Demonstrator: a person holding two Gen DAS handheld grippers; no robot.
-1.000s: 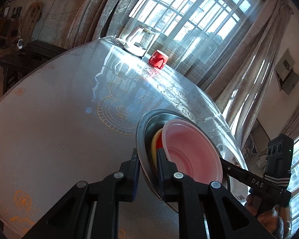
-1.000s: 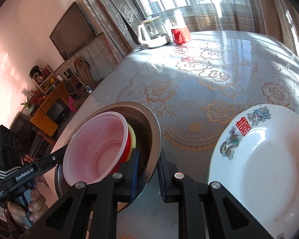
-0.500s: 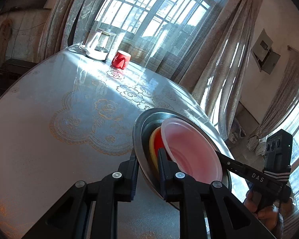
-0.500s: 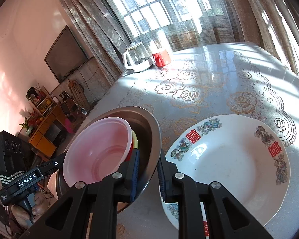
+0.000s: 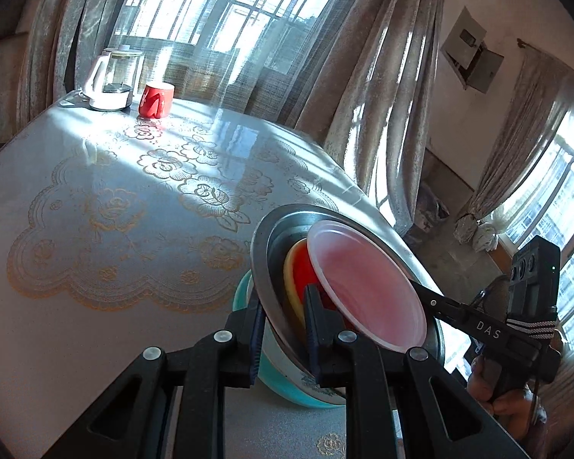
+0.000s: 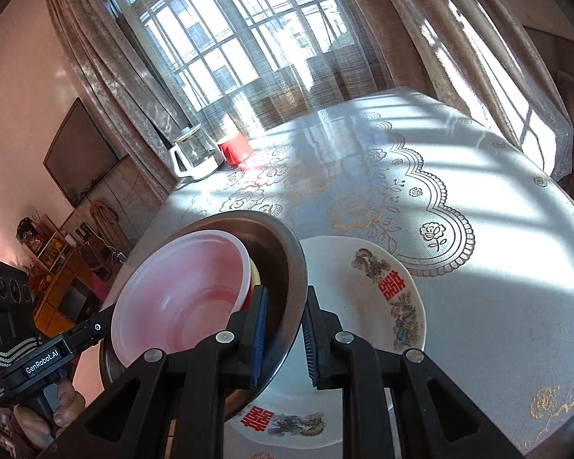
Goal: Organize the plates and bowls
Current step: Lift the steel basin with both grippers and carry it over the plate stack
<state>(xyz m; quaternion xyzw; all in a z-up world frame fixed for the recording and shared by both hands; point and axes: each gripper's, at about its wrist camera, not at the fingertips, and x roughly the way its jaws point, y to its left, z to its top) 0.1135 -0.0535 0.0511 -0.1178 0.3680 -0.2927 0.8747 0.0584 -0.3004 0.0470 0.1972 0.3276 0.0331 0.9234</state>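
Observation:
Both grippers are shut on opposite sides of the rim of a steel bowl [image 5: 262,264] [image 6: 287,267], held above the table. Nested in it are a yellow bowl [image 5: 288,279], a red bowl [image 5: 304,271] and a translucent pink bowl [image 5: 367,287] [image 6: 180,298] on top. My left gripper [image 5: 283,329] pinches the near rim in its view; my right gripper [image 6: 283,332] pinches the other side. Under the stack lies a white plate with red characters and flowers [image 6: 394,294]; in the left wrist view its teal underside [image 5: 287,382] shows below the steel bowl.
A glass kettle on a white base [image 5: 113,80] [image 6: 193,153] and a red mug [image 5: 156,100] [image 6: 235,148] stand at the table's far end by the curtained window. The lace-patterned tablecloth [image 5: 114,210] covers the table. The table edge [image 6: 555,153] runs along the right.
The held bowl stack has moved right across the table and now hangs over the white patterned plate, which was beside it before. Both grippers stay clamped on the steel rim.

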